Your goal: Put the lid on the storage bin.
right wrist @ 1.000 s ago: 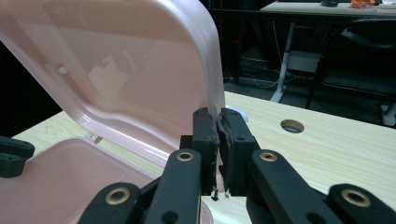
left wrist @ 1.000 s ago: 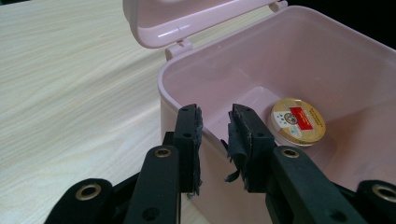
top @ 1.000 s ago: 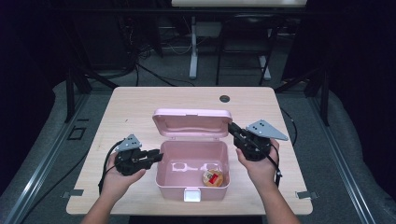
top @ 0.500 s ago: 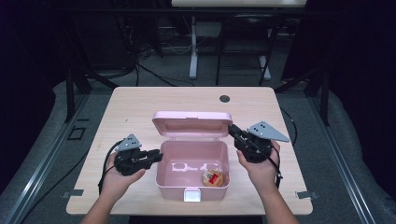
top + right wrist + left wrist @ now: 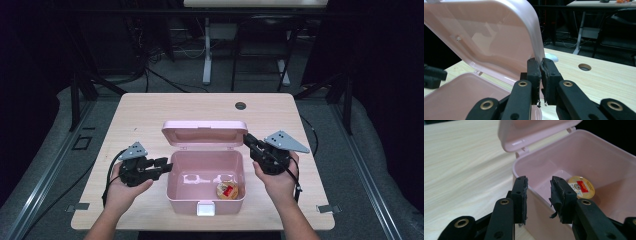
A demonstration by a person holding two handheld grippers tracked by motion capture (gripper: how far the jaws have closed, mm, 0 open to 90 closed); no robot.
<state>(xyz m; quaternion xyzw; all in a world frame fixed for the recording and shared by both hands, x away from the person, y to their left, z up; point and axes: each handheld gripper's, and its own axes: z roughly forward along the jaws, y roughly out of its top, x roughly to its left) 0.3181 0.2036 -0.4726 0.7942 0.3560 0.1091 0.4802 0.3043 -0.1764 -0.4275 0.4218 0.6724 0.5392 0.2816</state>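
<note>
while almost nothing has shifted over the last second, the scene reads as a pause at the top of a lid move: the pink box [image 5: 206, 186] sits at the near middle of the table [image 5: 150, 115], its lid [image 5: 205, 132] tilted up and back on the far hinge, just as it stood a second ago. the right gripper [image 5: 541, 72] is pinched shut on the lid's right edge, jaws pressed together with the thin rim between them — in the high view it has not moved. the left gripper [image 5: 538, 192] has its jaws parted and straddling the box's left wall, one jaw outside, one over the inside, nothing clamped yet. inside, a small round tin [image 5: 227, 190] with a red label lies on the floor toward the right front. so the hold is steady — likely the left steadies the box while the right swings the lid.
</note>
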